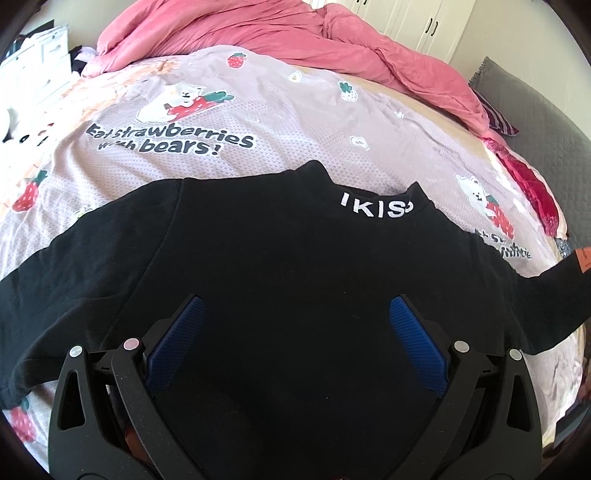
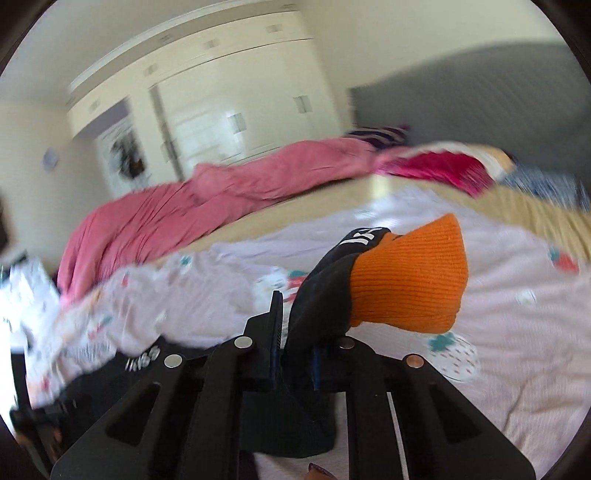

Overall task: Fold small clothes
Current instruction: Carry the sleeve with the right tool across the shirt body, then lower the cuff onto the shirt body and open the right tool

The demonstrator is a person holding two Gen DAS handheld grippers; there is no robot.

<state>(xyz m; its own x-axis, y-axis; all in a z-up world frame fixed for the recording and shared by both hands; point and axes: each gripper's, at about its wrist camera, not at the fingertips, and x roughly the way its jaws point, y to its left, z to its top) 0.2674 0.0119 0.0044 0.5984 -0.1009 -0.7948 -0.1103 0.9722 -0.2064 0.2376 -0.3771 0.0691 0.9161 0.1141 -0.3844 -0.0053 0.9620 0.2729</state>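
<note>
A small black sweater (image 1: 280,251) with white letters on its collar lies spread on the bed sheet (image 1: 258,122). My left gripper (image 1: 295,314) hovers open above its body, blue pads (image 1: 413,332) wide apart, nothing between them. The sweater's right sleeve (image 1: 554,291) stretches up to the right, ending in an orange cuff (image 1: 583,260). In the right wrist view my right gripper (image 2: 295,325) is shut on that black sleeve (image 2: 321,295), lifted off the sheet, with the orange ribbed cuff (image 2: 410,273) sticking out past the fingertips. That view is blurred.
A pink duvet (image 1: 295,33) is bunched along the far side of the bed. A red cloth (image 1: 532,184) and a grey headboard (image 1: 543,110) lie at the right. White wardrobes (image 2: 236,96) stand behind the bed. The printed lilac sheet (image 2: 517,332) spreads around the sweater.
</note>
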